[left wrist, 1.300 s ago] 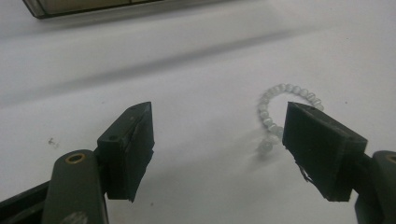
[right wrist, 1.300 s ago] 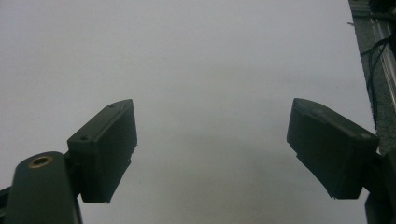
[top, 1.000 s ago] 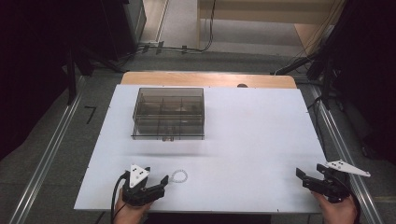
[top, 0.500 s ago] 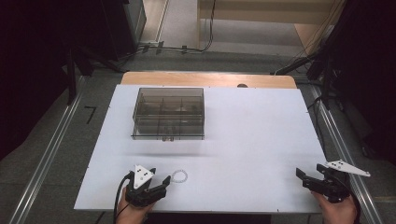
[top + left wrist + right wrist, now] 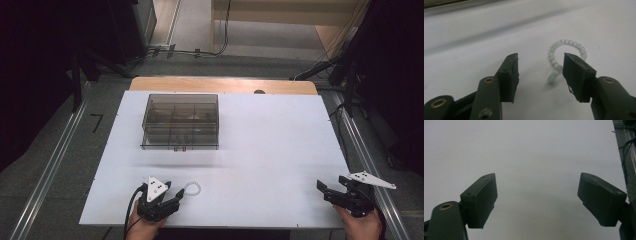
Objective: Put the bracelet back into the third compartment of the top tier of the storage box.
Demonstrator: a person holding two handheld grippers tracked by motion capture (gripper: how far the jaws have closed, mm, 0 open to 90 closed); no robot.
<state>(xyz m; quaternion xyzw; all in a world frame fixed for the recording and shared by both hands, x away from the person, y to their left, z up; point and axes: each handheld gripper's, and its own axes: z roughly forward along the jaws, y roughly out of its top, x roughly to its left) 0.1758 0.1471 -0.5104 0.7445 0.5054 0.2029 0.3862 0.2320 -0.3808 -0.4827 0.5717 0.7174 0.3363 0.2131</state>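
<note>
A small bracelet of pale round beads lies flat on the white table near its front left. My left gripper is open just to the left of it, low over the table. In the left gripper view the bead bracelet curves just ahead of the open gripper, partly behind the right jaw. My right gripper is open at the table's front right corner, with nothing between its jaws.
A smoky clear plastic box with several compartments and a shut lid stands at the back left of the table. A wooden strip runs along the far edge. Metal rails flank both sides.
My left gripper has edged to the right, closer to the bead bracelet. The right gripper has stayed put.
</note>
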